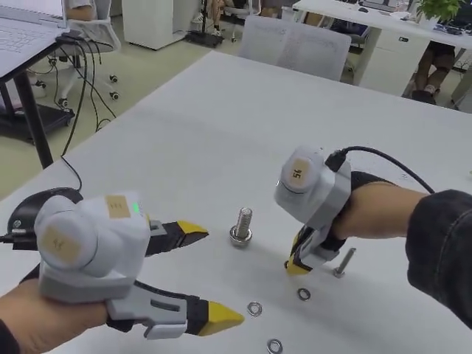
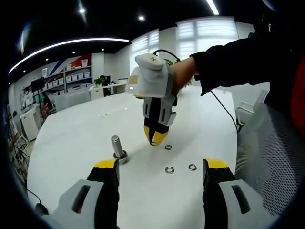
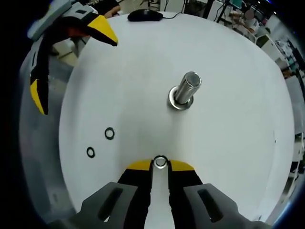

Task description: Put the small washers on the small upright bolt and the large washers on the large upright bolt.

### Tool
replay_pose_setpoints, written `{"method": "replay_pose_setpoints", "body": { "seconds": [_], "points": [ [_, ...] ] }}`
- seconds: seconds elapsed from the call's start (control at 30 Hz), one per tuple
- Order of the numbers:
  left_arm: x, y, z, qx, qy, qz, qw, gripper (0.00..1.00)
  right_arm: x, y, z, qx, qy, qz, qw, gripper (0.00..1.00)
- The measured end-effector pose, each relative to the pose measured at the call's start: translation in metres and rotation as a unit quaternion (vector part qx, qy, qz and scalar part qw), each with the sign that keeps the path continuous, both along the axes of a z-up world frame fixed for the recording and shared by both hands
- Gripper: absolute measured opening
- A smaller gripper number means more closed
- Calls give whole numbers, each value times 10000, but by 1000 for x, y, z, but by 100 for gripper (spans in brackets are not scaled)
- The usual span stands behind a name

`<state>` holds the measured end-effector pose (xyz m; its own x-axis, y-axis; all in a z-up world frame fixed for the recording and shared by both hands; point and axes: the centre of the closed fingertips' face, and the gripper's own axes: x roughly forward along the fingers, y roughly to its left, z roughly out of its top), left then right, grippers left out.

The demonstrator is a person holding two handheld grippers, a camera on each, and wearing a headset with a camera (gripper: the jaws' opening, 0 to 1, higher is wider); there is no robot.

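Note:
The large bolt (image 1: pixel 241 225) stands upright mid-table, its head down. A thin small bolt (image 1: pixel 344 262) stands just right of my right gripper (image 1: pixel 296 268) and leans in the head view. That gripper points down at the table, its jaws drawn close on a washer (image 3: pixel 160 162) between the yellow tips. Three loose washers lie flat nearby (image 1: pixel 304 294) (image 1: pixel 254 308) (image 1: pixel 274 345). My left gripper (image 1: pixel 205 273) hovers at the lower left, wide open and holding nothing, aimed toward the large bolt (image 2: pixel 117 149) and the right gripper (image 2: pixel 155 138).
The white table (image 1: pixel 221 125) stretches far behind the bolts. A laptop (image 1: pixel 22 29) with trailing cables sits on a side stand at the upper left. A chair (image 1: pixel 295 44) stands at the table's far edge. A black mouse (image 3: pixel 145 15) lies on the table.

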<state>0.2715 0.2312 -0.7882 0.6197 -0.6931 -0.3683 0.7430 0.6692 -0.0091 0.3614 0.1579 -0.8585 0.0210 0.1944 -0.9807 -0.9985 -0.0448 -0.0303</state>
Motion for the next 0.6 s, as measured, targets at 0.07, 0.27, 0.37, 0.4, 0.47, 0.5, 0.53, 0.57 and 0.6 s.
{"method": "replay_pose_setpoints", "body": {
  "seconds": [0.07,0.27,0.37,0.4,0.47,0.5,0.53,0.57,0.6],
  "points": [
    [0,-2,1,0,-9,-26,10000,70,-1,-1,4,33,20,-34,10000,13],
    [2,-5,3,3,-32,-83,10000,70,-1,-6,19,98,10,-85,9999,13],
    [2,-6,4,2,-47,-108,9999,70,-1,-11,26,108,-36,-111,9999,13],
    [3,-7,4,3,-46,-114,9999,70,0,-12,28,107,-55,-112,9999,13],
    [3,-8,4,-3,-41,-135,9999,70,0,-15,33,113,-69,-133,9998,13],
    [3,-8,3,-2,-43,-142,9999,70,-1,-17,35,122,-79,-143,9998,13],
    [3,-9,3,-8,-40,-149,9999,70,-1,-18,37,123,-87,-145,9998,13],
    [3,-9,3,-13,-37,-154,9999,70,-1,-19,39,121,-93,-148,9998,13],
    [3,-10,3,-17,-38,-164,9999,70,-1,-21,41,124,-106,-155,9997,13]
  ]
}}
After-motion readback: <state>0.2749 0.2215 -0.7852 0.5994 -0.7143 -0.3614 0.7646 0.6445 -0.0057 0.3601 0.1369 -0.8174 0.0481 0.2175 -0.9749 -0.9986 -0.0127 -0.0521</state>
